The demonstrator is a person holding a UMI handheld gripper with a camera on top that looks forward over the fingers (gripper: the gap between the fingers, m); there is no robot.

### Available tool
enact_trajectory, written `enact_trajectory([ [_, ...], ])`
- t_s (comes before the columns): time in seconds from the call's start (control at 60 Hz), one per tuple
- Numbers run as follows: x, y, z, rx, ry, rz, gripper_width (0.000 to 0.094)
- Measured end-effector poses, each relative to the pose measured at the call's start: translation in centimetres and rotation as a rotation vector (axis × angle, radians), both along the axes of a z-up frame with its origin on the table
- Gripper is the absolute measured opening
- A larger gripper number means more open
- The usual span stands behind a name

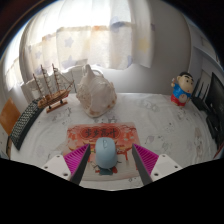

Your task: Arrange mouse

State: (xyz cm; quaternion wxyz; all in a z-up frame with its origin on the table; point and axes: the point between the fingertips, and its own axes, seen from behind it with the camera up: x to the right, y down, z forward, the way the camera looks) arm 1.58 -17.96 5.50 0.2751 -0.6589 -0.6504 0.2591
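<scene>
On white table (150, 125) | mouse (105, 152) between tool (106, 160) fingers | curtained window (90, 40)

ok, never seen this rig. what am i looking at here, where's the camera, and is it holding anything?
This is a hand-held tool, not a robot arm: a person carries a two-finger gripper, and the one picture comes from a wide-angle camera mounted on it, looking forward along the fingers. The two dark fingers with pink pads show at the bottom.

A light blue mouse sits between the fingers on an orange tray. There is a gap at each side, so the gripper is open and holds nothing yet.

Farther back on the white table stand a model ship, a large shell and a cartoon figurine. Curtains hang behind.
</scene>
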Motion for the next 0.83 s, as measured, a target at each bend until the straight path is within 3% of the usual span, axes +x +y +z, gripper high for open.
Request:
enact_trajectory([
  [0.167, 7.5, 0.7, 8.1, 0.001, -0.034, -0.023, 0.0851],
  [0.333, 12.8, 2.3, 11.4, 0.008, -0.040, -0.067, 0.0855],
  [0.633, 16.5, 5.8, 10.4, 0.016, -0.068, -0.124, 0.0856],
  [0.833, 16.9, 6.4, 10.1, -0.005, -0.074, -0.090, 0.0855],
])
